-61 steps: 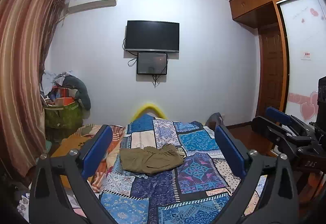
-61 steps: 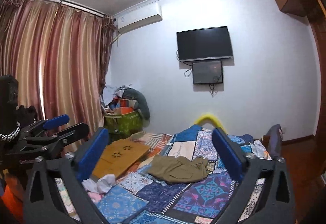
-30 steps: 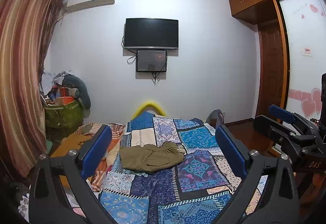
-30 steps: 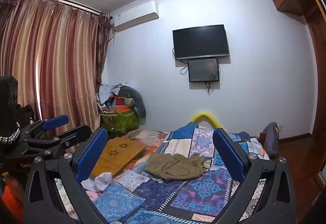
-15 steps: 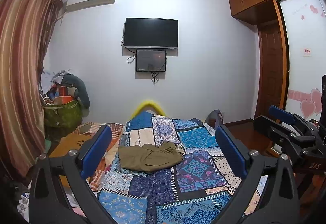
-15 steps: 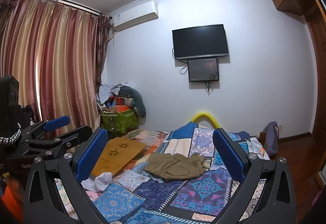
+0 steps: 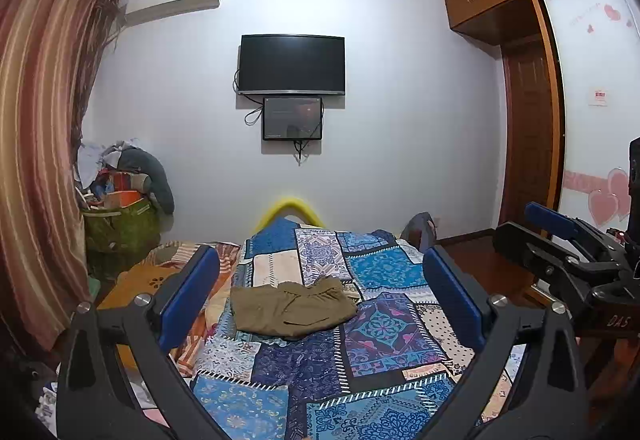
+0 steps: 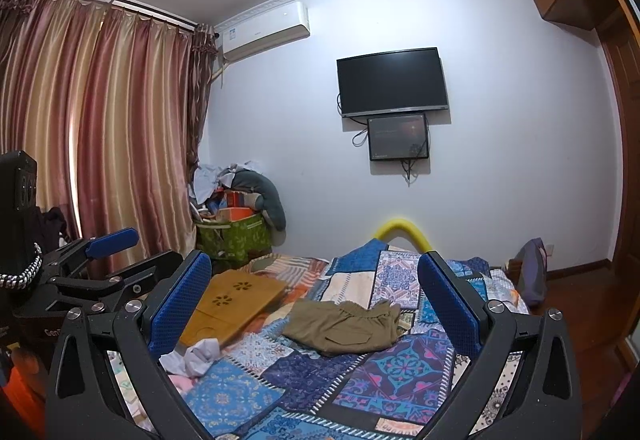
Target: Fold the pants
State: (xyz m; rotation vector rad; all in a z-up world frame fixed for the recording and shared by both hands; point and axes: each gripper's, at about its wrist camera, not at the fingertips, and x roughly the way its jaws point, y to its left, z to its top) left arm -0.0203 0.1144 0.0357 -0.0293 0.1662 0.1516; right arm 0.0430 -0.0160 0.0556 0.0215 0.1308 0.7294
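The olive pants (image 7: 292, 306) lay in a compact heap at the lower centre of both views, on the patchwork quilt (image 7: 384, 324), well apart from either tool. The left gripper (image 7: 320, 296) and right gripper (image 8: 316, 300) both stood wide open, holding nothing. If another fold was meant, it would go best by bringing both down level to pinch one edge at two spread corners. Toward the lower left of the right view a wooden lap tray (image 8: 232, 300) rested on the bed; a dark television (image 7: 292, 64) hung at the upper centre, striped curtains (image 8: 100, 128) filling the left side
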